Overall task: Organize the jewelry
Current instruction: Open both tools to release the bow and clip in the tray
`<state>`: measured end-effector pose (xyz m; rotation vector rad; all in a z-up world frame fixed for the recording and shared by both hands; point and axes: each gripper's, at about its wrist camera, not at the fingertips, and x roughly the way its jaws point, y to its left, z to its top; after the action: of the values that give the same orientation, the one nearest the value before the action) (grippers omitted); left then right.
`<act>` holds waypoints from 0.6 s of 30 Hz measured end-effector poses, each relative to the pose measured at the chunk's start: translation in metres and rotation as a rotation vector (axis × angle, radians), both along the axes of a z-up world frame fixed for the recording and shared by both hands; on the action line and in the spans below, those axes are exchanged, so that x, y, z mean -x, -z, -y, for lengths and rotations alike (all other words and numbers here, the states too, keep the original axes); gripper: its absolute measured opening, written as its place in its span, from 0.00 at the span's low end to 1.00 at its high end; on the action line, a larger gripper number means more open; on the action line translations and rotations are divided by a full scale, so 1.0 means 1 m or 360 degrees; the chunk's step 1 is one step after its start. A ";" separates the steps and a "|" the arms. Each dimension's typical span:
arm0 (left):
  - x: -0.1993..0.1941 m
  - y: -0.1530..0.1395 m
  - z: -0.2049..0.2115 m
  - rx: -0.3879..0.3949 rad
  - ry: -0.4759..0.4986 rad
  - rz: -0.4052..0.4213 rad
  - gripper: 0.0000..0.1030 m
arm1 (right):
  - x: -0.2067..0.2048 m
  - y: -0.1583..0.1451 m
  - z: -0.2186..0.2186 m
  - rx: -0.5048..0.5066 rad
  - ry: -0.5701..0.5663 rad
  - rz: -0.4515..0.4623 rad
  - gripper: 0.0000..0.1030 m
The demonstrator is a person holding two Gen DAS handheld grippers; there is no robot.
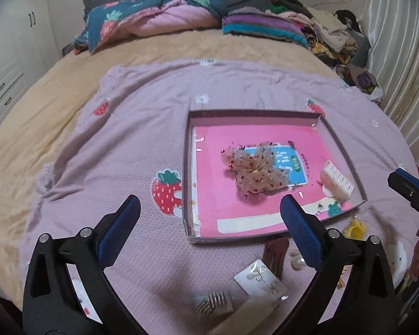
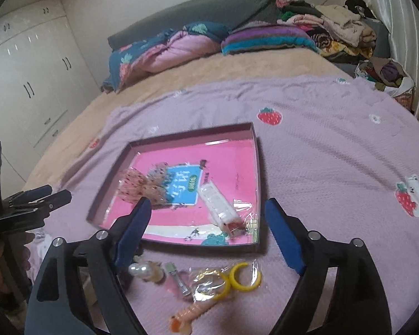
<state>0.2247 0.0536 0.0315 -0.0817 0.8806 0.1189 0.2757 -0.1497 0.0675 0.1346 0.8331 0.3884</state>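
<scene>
White hair clip [image 2: 219,205] in tray [image 2: 258,167] — long axis diagonal; both grippers' fingers [image 2: 282,234] released, empty.

Left gripper [image 1: 210,208]: matte black forked frame, two tapered fingers [image 1: 120,230] faced with textured blue pads, round silver screw heads at the pivots. Right gripper [image 2: 207,212]: identical build, black arms with triangular cut-outs, blue pads, silver screws. No cables or markings legible on either unit.

You see a pink-floored tray [image 1: 340,142] on a lilac blanket [image 1: 142,128] with red strawberries, and yellow hoops [image 2: 244,279] nearby.
</scene>
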 end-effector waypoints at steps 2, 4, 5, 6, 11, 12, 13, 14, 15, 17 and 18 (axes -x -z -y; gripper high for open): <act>0.008 -0.008 0.001 0.0008 0.0000 0.0027 0.91 | 0.007 -0.011 0.002 -0.0020 0.0001 0.0037 0.84; 0.019 -0.017 0.002 0.0012 -0.0001 0.0059 0.91 | 0.015 -0.022 0.003 -0.0038 0.0002 0.0076 0.86; 0.023 -0.020 0.003 0.0012 -0.0002 0.0069 0.91 | 0.020 -0.029 0.003 -0.0049 -0.0003 0.0096 0.86; 0.030 -0.025 0.003 0.0008 -0.0004 0.0084 0.91 | 0.023 -0.035 0.003 -0.0058 -0.0011 0.0110 0.86; 0.052 -0.039 0.003 0.0005 -0.0020 0.0135 0.91 | 0.043 -0.058 -0.001 -0.0077 -0.0053 0.0187 0.90; 0.058 -0.042 0.002 0.0003 -0.0025 0.0149 0.91 | 0.046 -0.061 -0.003 -0.0077 -0.0059 0.0195 0.90; 0.062 -0.044 0.002 0.0002 -0.0024 0.0161 0.91 | 0.051 -0.064 -0.004 -0.0081 -0.0072 0.0215 0.91; 0.067 -0.044 0.001 -0.0002 -0.0027 0.0169 0.91 | 0.057 -0.067 -0.006 -0.0076 -0.0078 0.0232 0.92; 0.073 -0.044 0.001 -0.0003 -0.0035 0.0173 0.91 | 0.061 -0.068 -0.007 -0.0069 -0.0078 0.0237 0.92; 0.081 -0.040 0.000 0.0020 -0.0032 0.0169 0.91 | 0.071 -0.070 -0.010 -0.0063 -0.0090 0.0240 0.92; 0.086 -0.038 0.000 0.0023 -0.0027 0.0169 0.91 | 0.075 -0.069 -0.011 -0.0061 -0.0097 0.0237 0.92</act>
<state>0.1390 0.0536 0.0698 -0.1081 0.7749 0.1227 0.2005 -0.1387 0.1367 0.1145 0.6842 0.4659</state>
